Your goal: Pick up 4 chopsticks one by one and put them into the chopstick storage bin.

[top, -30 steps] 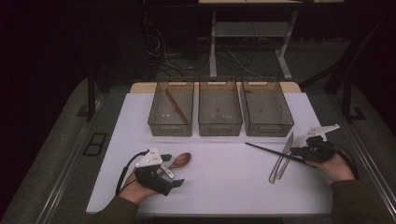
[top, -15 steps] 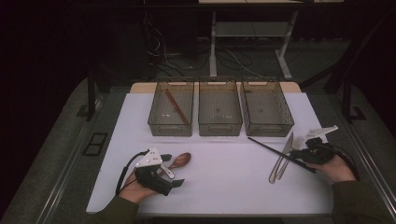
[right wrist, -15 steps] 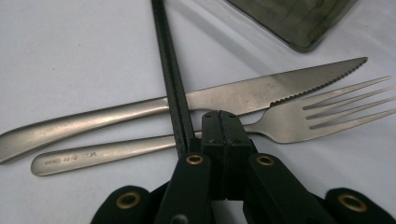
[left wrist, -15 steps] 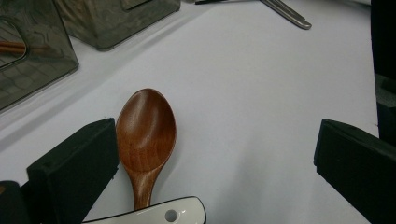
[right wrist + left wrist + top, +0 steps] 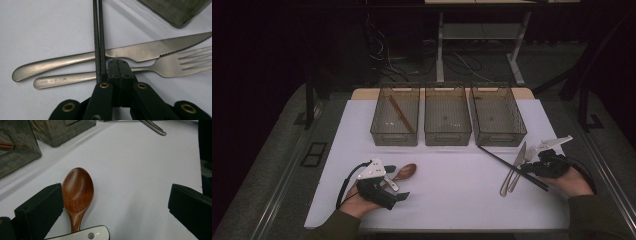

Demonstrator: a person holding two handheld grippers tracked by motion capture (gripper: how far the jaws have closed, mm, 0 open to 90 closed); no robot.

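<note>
Beside the knife (image 5: pixel 515 165), right claw (image 5: pixel 532 170) pinches chopsticks (image 5: pixel 504 160).

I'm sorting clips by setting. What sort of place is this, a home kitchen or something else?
Likely a lab or studio workstation, not a kitchen: a white-topped table in a dark room, loose cables on the floor behind it, and three identical bins lined up for sorting cutlery.

Three grey bins (image 5: pixel 447 118) on white table (image 5: pixel 452 190).

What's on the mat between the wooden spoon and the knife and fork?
Nothing: in the high view the white mat is bare between the wooden spoon and the knife and fork.
</note>
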